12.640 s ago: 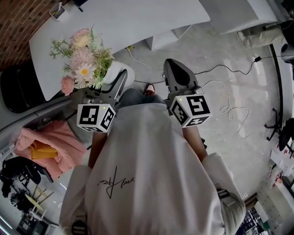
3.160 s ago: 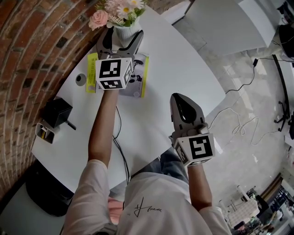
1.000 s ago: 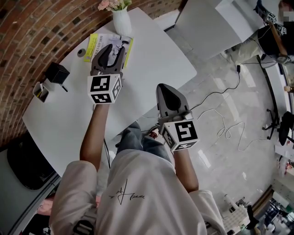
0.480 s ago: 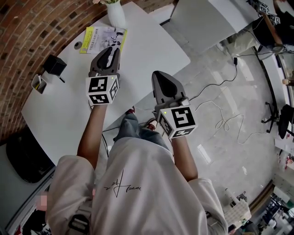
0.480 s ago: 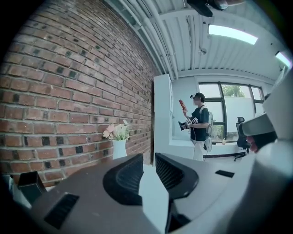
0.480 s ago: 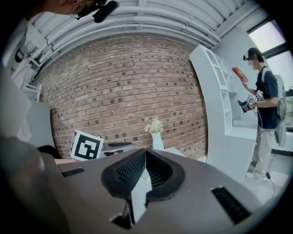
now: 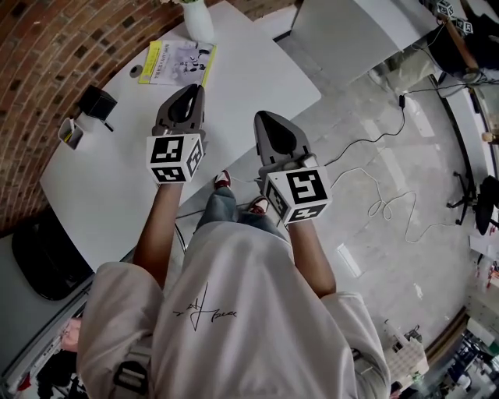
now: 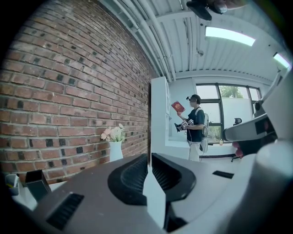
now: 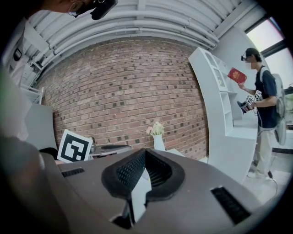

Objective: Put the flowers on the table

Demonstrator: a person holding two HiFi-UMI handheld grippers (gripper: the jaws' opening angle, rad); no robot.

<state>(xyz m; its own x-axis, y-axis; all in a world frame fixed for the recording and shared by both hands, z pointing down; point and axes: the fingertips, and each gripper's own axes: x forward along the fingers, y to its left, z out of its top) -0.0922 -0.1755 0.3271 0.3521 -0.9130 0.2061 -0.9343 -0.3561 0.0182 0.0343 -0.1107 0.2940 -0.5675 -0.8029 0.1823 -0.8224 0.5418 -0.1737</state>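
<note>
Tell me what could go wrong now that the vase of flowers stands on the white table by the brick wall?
1. The vase with the flowers stands near the far end of the table. It is tall and narrow, so it might tip if the table gets bumped.
2. Loose cables lie on the floor beside the person, and a foot could catch one while walking off.

We're seeing a red brick wall [image 7: 39, 70] upper left, shiny pale floor [image 7: 374, 109] on the right, plus windows [image 8: 231, 98] and strip lights [image 8: 229, 35] overhead.
</note>
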